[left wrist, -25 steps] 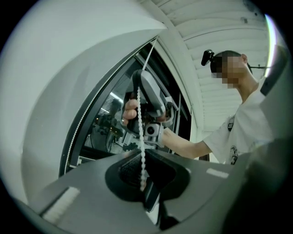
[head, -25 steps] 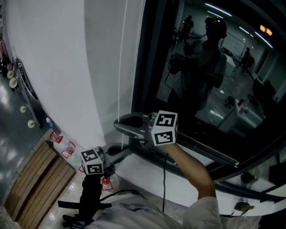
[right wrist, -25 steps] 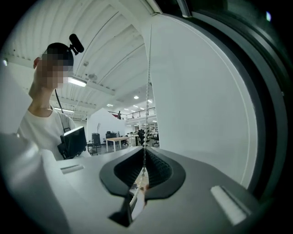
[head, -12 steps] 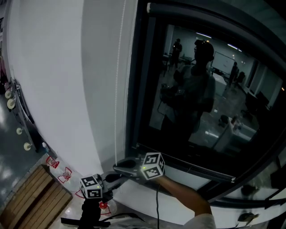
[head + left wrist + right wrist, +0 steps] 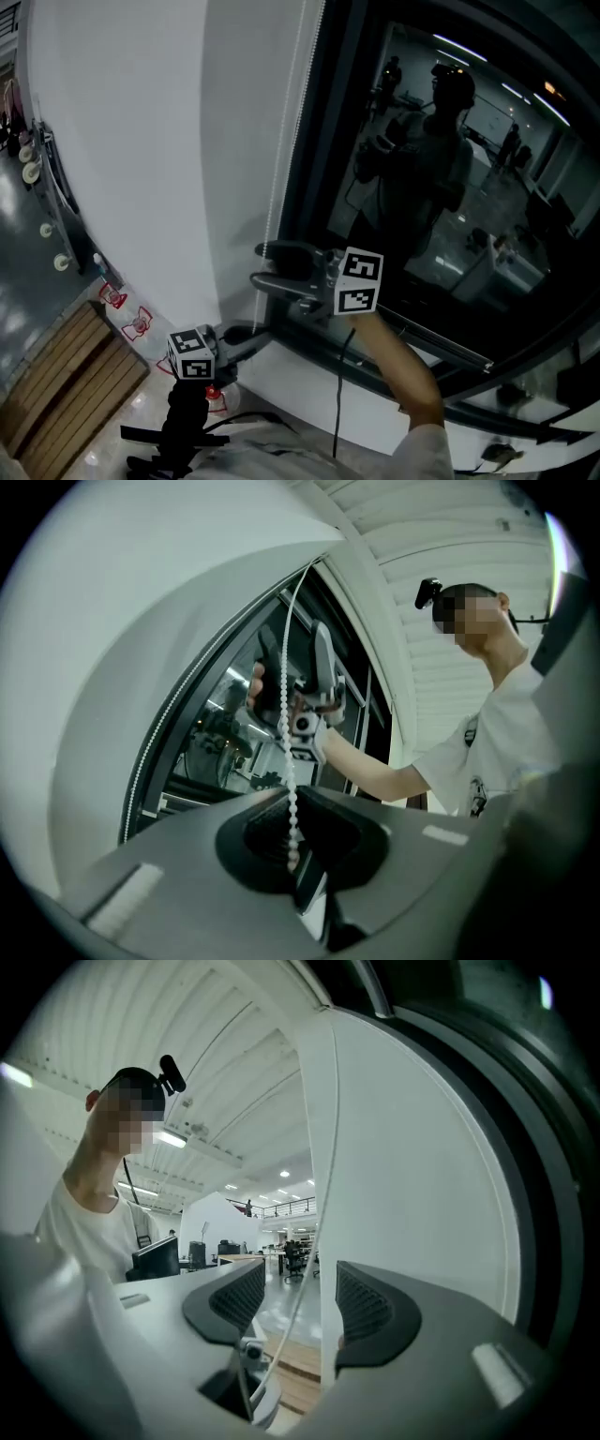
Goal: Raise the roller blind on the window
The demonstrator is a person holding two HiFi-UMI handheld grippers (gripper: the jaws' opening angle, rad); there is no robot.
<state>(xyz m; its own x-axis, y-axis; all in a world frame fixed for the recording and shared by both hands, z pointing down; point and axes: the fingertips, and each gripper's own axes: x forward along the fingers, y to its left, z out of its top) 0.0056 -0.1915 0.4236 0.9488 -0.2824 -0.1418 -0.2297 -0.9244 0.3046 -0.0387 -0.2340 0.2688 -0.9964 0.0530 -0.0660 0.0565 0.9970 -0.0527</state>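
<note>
The white bead chain (image 5: pixel 283 141) of the blind hangs along the dark window frame (image 5: pixel 323 141). My right gripper (image 5: pixel 272 265) is level at the chain. Its jaws have just been opening and now stand wide apart. In the right gripper view the chain (image 5: pixel 306 1274) passes between the pads (image 5: pixel 366 1312) without touching them. My left gripper (image 5: pixel 241 335) sits lower on the same chain. In the left gripper view the jaws (image 5: pixel 292 844) are shut on the bead chain (image 5: pixel 289 761), and the right gripper (image 5: pixel 300 682) shows above. The blind itself is out of the head view.
A white wall pillar (image 5: pixel 122 141) stands left of the window. The dark glass (image 5: pixel 450 187) reflects the person and a lit room. A white sill (image 5: pixel 309 380) runs below. Wooden slats (image 5: pixel 66 366) and red floor marks (image 5: pixel 131 323) lie at lower left.
The right gripper went down along the chain with its jaws shut, then came back up. Its jaws now stand open round the chain. The left gripper has stayed in place.
</note>
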